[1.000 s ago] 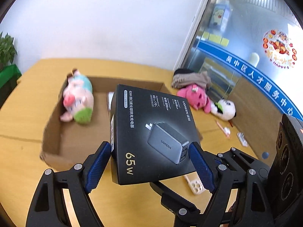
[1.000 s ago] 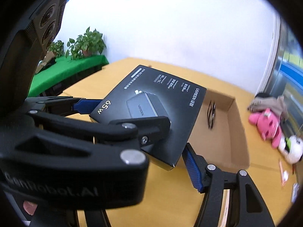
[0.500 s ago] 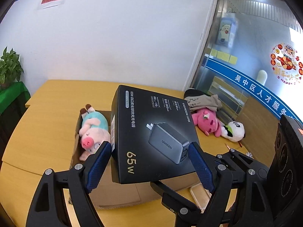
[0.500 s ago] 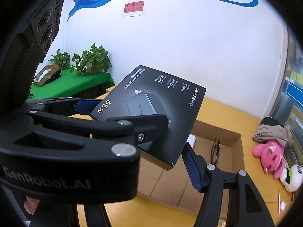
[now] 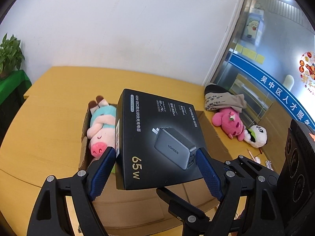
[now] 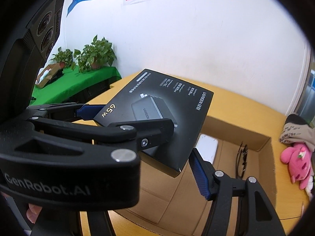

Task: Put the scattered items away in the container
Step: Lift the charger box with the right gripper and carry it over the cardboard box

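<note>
- Left wrist view shows your left gripper (image 5: 155,169) spread wide, its blue ribbed pads pressed against the two long sides of the black charger box (image 5: 157,137), which hangs above the near end of the cardboard box (image 5: 214,137).
- Your right gripper (image 6: 171,149) grips the same charger box (image 6: 157,114) across its thickness: one black finger lies over the printed top at the near corner, the blue pad sits at the underside edge.
- Done so far, by the look of it: a pink pig plush (image 5: 102,129) lies at the left end of the container, and a white slab-like item (image 6: 206,147) and a pair of glasses (image 6: 242,157) rest on its floor.
- Left to do: lower and release the charger box; then collect the pink plush (image 5: 228,123), the panda plush (image 5: 256,135) and the folded cloth (image 5: 224,100), all lying on the yellow table (image 5: 49,118) to the right of the container.
- Charger box is rigid, flat and sharp-cornered, with a smooth satin print; the container is plain corrugated card; the toys are soft and fuzzy.
</note>
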### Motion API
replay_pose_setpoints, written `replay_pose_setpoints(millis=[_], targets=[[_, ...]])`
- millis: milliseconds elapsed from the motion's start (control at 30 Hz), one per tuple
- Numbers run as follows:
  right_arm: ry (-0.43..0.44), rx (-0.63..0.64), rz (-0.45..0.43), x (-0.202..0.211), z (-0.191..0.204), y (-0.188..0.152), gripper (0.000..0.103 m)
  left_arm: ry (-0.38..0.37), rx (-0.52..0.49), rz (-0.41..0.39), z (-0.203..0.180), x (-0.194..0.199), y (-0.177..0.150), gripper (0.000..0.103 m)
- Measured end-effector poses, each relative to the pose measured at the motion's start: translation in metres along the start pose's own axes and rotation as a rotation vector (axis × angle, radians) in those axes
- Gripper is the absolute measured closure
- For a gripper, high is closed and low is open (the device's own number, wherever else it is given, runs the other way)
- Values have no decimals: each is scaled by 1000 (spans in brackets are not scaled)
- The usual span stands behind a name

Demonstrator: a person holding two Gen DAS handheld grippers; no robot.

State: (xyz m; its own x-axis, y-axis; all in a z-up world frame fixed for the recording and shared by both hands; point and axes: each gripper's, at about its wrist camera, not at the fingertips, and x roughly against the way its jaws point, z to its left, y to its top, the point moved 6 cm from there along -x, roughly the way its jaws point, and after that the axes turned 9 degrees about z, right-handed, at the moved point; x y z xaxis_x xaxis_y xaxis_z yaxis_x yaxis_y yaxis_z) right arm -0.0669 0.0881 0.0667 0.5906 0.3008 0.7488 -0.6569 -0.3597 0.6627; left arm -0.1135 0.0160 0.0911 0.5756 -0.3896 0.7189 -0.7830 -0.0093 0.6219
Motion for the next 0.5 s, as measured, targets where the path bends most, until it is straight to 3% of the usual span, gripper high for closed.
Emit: replay_pose_setpoints(millis=[500], targets=[[96, -56, 209, -75, 12, -51, 41, 45, 123, 215, 46, -70, -62, 17]])
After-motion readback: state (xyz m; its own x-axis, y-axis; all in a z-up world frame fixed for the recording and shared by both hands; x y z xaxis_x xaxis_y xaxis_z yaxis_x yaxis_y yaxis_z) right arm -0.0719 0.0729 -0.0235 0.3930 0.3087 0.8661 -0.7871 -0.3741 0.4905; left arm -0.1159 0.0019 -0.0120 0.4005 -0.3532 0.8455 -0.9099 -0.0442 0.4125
